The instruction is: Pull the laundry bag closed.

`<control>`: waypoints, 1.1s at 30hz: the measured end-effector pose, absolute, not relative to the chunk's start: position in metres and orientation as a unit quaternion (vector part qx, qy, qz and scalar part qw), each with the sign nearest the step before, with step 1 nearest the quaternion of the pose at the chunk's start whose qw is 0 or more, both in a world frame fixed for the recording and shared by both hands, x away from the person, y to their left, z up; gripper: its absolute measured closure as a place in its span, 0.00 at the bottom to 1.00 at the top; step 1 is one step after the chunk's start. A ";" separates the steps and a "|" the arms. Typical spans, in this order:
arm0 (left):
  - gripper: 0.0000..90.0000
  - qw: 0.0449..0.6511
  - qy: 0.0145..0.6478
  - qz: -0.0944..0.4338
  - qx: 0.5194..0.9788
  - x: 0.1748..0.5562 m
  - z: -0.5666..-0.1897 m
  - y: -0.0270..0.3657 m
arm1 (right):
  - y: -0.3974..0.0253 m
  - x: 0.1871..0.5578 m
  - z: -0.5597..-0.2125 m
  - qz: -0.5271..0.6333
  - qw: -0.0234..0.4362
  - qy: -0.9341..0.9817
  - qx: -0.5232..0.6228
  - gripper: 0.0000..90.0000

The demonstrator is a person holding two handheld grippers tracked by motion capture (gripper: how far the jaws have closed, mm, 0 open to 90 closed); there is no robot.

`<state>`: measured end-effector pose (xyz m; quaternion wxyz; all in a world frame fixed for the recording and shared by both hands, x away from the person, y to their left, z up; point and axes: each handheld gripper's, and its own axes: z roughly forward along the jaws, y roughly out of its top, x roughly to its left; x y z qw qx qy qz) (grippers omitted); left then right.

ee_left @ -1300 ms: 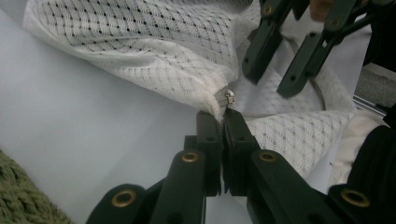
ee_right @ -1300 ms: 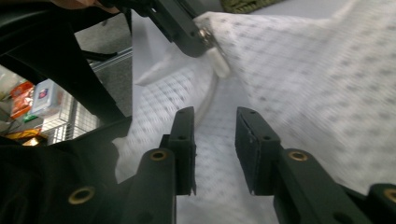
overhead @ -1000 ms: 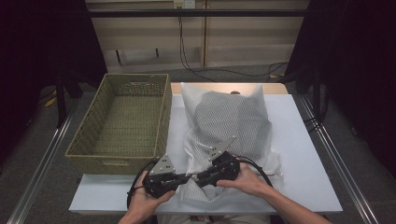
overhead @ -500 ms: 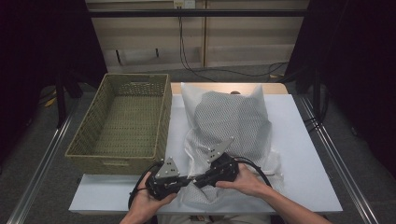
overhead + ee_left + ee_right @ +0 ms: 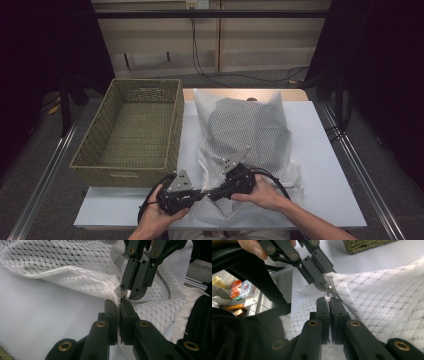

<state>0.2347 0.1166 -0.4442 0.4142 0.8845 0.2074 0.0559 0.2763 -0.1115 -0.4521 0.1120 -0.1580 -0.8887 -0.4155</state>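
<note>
Mesh laundry bag is lying flat on the white table, stretching from the centre toward twelve o'clock, with something dark showing through its netting. Just beside it, at nine o'clock, the woven basket is sitting on the table's left edge.

Down at six o'clock both hands are working at the bag's near edge, tips meeting nose to nose. Left gripper is lying at seven o'clock of the bag, its jaws pressed together on the bunched hem; in the left gripper view the white mesh is running right into the closed jaws. Right gripper is coming in from five o'clock; in the right gripper view its jaws are also pinched together, nipping a small white tab.

Between the two tips, the little metal zipper pull is glinting. In the left gripper view it is sitting right at the right gripper's tip; whether those jaws are actually clamping the metal itself, I cannot tell.
</note>
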 end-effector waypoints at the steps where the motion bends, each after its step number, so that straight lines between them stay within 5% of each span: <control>1: 0.95 0.421 0.205 0.054 0.882 0.235 -0.445 0.117 | -0.112 0.276 -0.451 -0.415 0.108 -0.890 -0.157 0.97; 13: 0.84 0.423 0.204 0.035 0.882 0.240 -0.446 0.113 | -0.116 0.274 -0.444 -0.401 0.100 -0.899 -0.147 0.97; 19: 0.97 0.424 0.204 0.021 0.882 0.242 -0.444 0.110 | -0.116 0.274 -0.444 -0.400 0.100 -0.900 -0.141 0.97; 33: 0.98 0.439 0.212 0.030 0.873 0.240 -0.438 0.115 | -0.119 0.272 -0.440 -0.402 0.077 -0.897 -0.167 0.97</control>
